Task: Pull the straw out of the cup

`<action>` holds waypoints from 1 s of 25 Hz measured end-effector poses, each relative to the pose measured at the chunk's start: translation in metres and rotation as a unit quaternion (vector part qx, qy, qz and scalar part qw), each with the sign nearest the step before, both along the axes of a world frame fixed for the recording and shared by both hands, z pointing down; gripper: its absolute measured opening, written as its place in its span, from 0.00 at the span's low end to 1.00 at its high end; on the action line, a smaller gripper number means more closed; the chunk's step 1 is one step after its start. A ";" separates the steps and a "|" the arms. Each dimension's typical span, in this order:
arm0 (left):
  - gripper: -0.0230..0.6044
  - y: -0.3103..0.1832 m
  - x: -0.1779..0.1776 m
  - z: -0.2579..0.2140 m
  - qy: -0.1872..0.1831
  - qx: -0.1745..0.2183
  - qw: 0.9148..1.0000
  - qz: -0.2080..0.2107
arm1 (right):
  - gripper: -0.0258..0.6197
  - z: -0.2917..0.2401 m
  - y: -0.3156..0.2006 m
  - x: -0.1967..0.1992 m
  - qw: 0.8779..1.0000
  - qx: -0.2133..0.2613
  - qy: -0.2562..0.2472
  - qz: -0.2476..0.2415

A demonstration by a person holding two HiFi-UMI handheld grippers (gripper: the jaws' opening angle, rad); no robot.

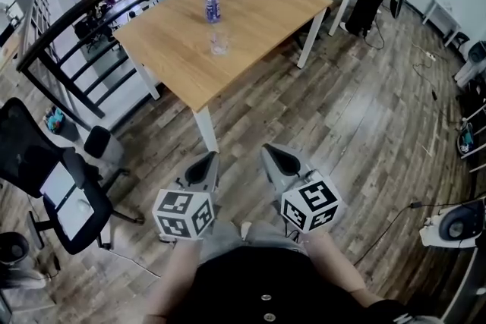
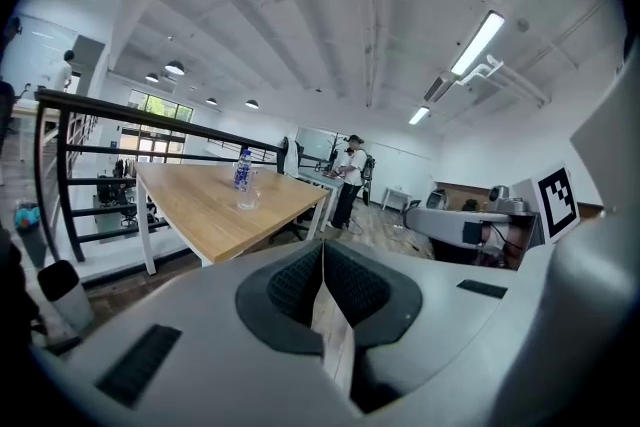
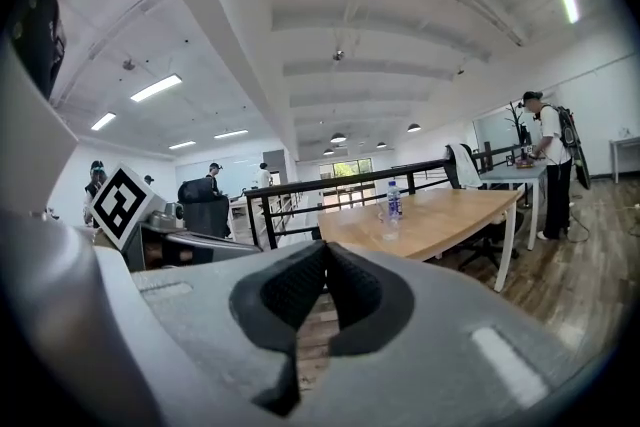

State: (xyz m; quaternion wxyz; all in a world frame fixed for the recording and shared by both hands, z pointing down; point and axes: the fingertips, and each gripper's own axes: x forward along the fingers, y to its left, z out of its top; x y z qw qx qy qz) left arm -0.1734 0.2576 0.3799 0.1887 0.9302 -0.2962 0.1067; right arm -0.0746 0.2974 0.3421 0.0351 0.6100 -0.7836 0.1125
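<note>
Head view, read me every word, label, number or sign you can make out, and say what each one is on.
No text here can be read.
The water bottle has a blue label; its print is too small to read.
The cup is clear, with no print visible.
The left marker cube and right marker cube show black-and-white square patterns, no letters or numbers.

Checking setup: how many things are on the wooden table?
2 on the wooden table: a blue-labelled clear plastic bottle mid-top, a clear cup just nearer; any straw too small to see.
</note>
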 end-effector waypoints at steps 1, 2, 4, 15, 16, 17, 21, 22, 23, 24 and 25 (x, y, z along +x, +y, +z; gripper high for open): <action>0.07 -0.002 0.001 0.001 -0.001 -0.001 1.000 -0.005 | 0.04 0.000 0.000 0.004 1.000 0.001 -0.002 0.001; 0.07 -0.004 0.002 0.002 -0.002 0.000 1.000 -0.009 | 0.04 0.001 0.000 0.009 1.000 0.001 -0.003 0.003; 0.07 -0.004 0.004 0.003 0.001 0.001 1.000 -0.016 | 0.04 0.003 0.004 0.017 1.000 -0.001 -0.005 0.005; 0.07 -0.003 0.034 0.012 0.012 -0.006 1.000 0.000 | 0.04 0.020 0.008 0.059 1.000 -0.014 -0.022 0.011; 0.07 -0.006 0.037 0.013 0.018 -0.008 1.000 0.003 | 0.04 0.021 0.005 0.060 0.999 -0.015 -0.027 0.010; 0.07 -0.010 0.040 0.015 0.023 -0.012 1.000 0.005 | 0.04 0.022 0.001 0.062 0.999 -0.015 -0.032 0.009; 0.07 -0.033 0.050 0.024 0.024 -0.017 1.000 0.008 | 0.04 0.033 -0.024 0.067 0.999 -0.021 -0.041 0.008; 0.07 -0.041 0.052 0.026 0.023 -0.018 1.000 0.009 | 0.04 0.035 -0.034 0.068 0.999 -0.022 -0.042 0.008; 0.07 -0.051 0.053 0.027 0.022 -0.017 1.000 0.009 | 0.04 0.036 -0.044 0.069 0.999 -0.021 -0.042 0.007; 0.07 -0.063 0.055 0.028 0.021 -0.016 1.000 0.008 | 0.04 0.036 -0.056 0.070 0.999 -0.020 -0.043 0.006; 0.07 -0.075 0.056 0.028 0.020 -0.013 1.000 0.007 | 0.04 0.035 -0.069 0.071 0.999 -0.017 -0.043 0.006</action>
